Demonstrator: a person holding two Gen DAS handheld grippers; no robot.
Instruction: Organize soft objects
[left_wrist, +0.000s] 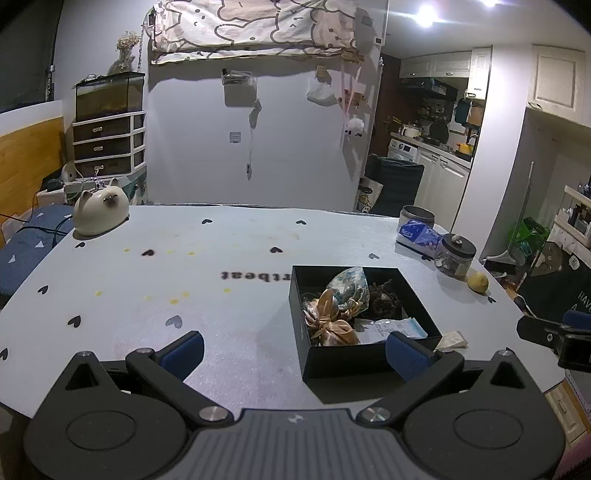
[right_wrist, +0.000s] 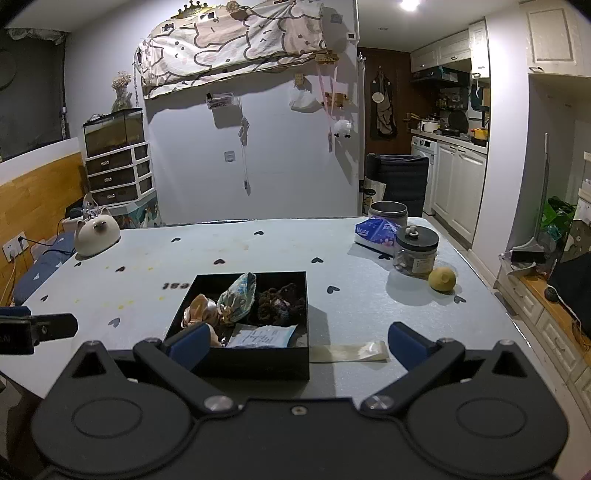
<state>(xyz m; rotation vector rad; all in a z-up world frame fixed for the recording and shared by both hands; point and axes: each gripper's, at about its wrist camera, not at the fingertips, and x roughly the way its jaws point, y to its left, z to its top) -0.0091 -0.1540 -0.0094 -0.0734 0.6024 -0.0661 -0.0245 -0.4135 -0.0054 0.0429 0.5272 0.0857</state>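
Observation:
A black open box (left_wrist: 364, 360) (right_wrist: 258, 363) sits on the pale table. Inside lie a gold satin scrunchie (left_wrist: 327, 325) (right_wrist: 199, 310), a floral blue scrunchie (left_wrist: 349, 288) (right_wrist: 238, 295), a dark brown scrunchie (left_wrist: 384, 297) (right_wrist: 280, 304) and a white and blue packet (left_wrist: 393, 326) (right_wrist: 262, 336). My left gripper (left_wrist: 295, 350) is open and empty, low over the table, left of the box's near side. My right gripper (right_wrist: 297, 345) is open and empty, its fingers standing either side of the box's near right corner. A clear flat plastic bag (right_wrist: 349, 350) (left_wrist: 452, 341) lies right of the box.
A cat-shaped ceramic (left_wrist: 99, 212) (right_wrist: 96, 236) stands at the far left. At the far right stand a metal tin (right_wrist: 388, 214), a tissue pack (right_wrist: 376, 230), a lidded glass jar (right_wrist: 416, 251) and a lemon (right_wrist: 441, 279). The table's right edge (right_wrist: 517, 321) borders the kitchen aisle.

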